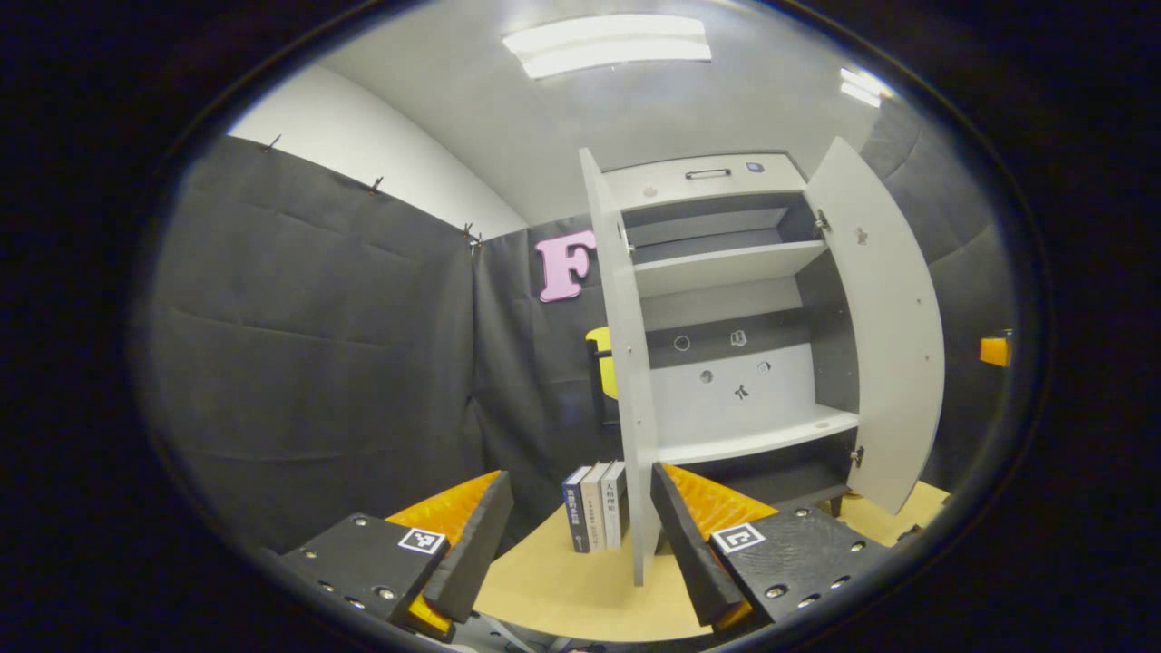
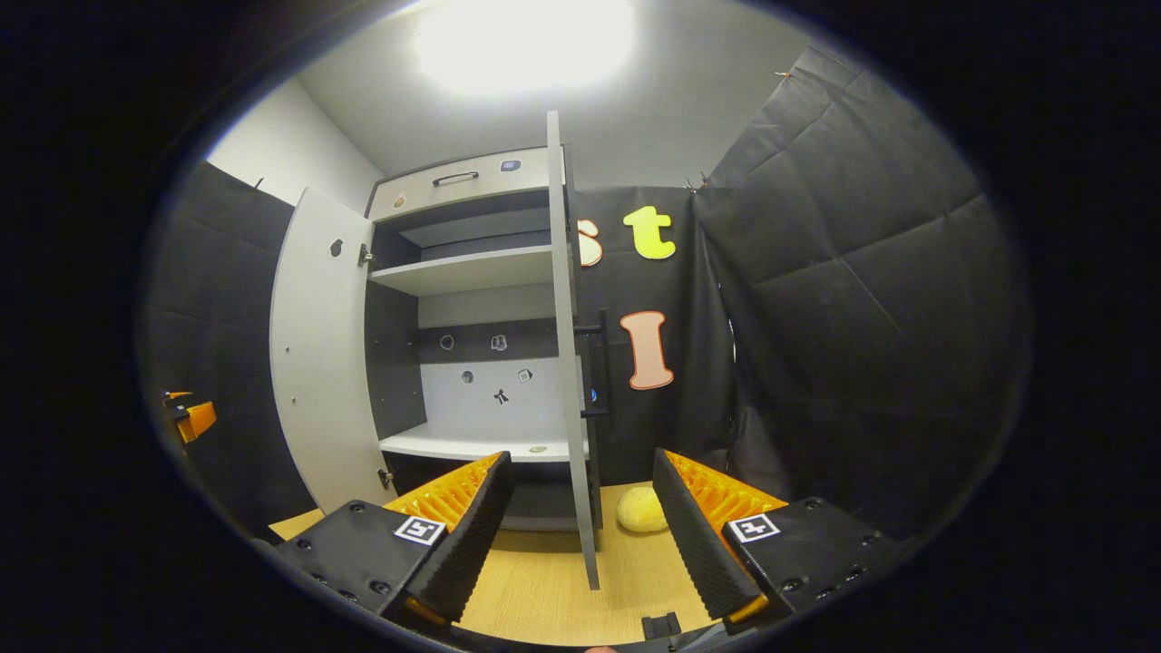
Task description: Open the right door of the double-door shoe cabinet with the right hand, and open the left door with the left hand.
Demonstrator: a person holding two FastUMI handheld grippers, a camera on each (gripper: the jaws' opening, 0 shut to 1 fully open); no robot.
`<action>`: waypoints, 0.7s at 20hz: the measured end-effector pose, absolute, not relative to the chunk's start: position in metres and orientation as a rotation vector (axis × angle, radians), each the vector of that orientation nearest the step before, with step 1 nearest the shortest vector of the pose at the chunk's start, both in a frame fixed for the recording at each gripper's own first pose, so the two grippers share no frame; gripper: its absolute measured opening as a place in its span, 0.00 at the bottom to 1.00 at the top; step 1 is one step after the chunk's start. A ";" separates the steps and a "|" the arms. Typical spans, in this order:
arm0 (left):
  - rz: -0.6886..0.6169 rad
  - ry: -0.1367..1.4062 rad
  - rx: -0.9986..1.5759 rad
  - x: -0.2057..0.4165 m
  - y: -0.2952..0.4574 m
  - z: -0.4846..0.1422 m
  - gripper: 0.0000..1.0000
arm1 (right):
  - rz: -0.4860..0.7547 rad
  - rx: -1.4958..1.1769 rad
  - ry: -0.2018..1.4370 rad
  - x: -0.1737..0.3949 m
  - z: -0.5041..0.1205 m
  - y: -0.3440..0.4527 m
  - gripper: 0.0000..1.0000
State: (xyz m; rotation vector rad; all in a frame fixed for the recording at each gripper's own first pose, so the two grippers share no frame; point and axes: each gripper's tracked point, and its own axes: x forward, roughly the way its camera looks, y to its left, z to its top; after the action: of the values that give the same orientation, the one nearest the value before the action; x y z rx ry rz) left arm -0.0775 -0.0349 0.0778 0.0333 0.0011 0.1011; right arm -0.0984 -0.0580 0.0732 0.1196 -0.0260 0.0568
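The shoe cabinet (image 1: 735, 317) stands on the wooden worktop (image 1: 562, 589) against the booth wall, both doors swung wide — left door (image 1: 626, 381) edge-on, right door (image 2: 567, 363) likewise. Left tongs (image 1: 580, 535) and right tongs (image 2: 585, 531) gape, gripping nothing. Books (image 1: 597, 506) stand beside the left door; a yellow plush (image 2: 642, 510) lies by the right.

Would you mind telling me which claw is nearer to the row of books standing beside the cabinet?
The left claw: the books stand just ahead between its fingers, beside the open left door. The right claw faces the right door's edge on the cabinet's far side.
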 end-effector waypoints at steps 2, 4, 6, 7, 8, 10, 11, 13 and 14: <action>0.094 0.005 0.030 -0.081 -0.035 0.076 0.89 | 0.056 0.113 -0.019 -0.105 0.071 -0.055 0.97; 0.090 0.010 0.022 -0.082 -0.035 0.076 0.89 | 0.048 0.107 -0.019 -0.110 0.072 -0.056 0.97; 0.086 0.010 0.012 -0.082 -0.035 0.077 0.89 | 0.041 0.108 -0.023 -0.113 0.075 -0.056 0.97; 0.087 0.009 0.011 -0.083 -0.033 0.078 0.89 | 0.037 0.108 -0.025 -0.115 0.075 -0.057 0.97; 0.087 0.007 0.011 -0.083 -0.031 0.078 0.89 | 0.035 0.106 -0.026 -0.116 0.076 -0.057 0.97; 0.087 0.004 0.009 -0.082 -0.028 0.079 0.89 | 0.033 0.100 -0.023 -0.120 0.073 -0.055 0.97; 0.086 0.007 0.006 -0.081 -0.027 0.078 0.90 | 0.031 0.095 -0.020 -0.120 0.073 -0.055 0.97; 0.084 0.015 -0.001 -0.082 -0.026 0.074 0.89 | 0.029 0.086 -0.017 -0.123 0.071 -0.054 0.97; 0.083 0.018 -0.003 -0.083 -0.024 0.072 0.89 | 0.026 0.084 -0.019 -0.125 0.071 -0.054 0.97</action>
State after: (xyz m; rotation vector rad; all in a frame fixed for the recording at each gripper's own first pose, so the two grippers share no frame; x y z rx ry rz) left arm -0.0826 -0.0243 0.0725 -0.0033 0.0181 0.0828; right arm -0.1250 -0.0537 0.0714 0.0837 -0.0187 0.0257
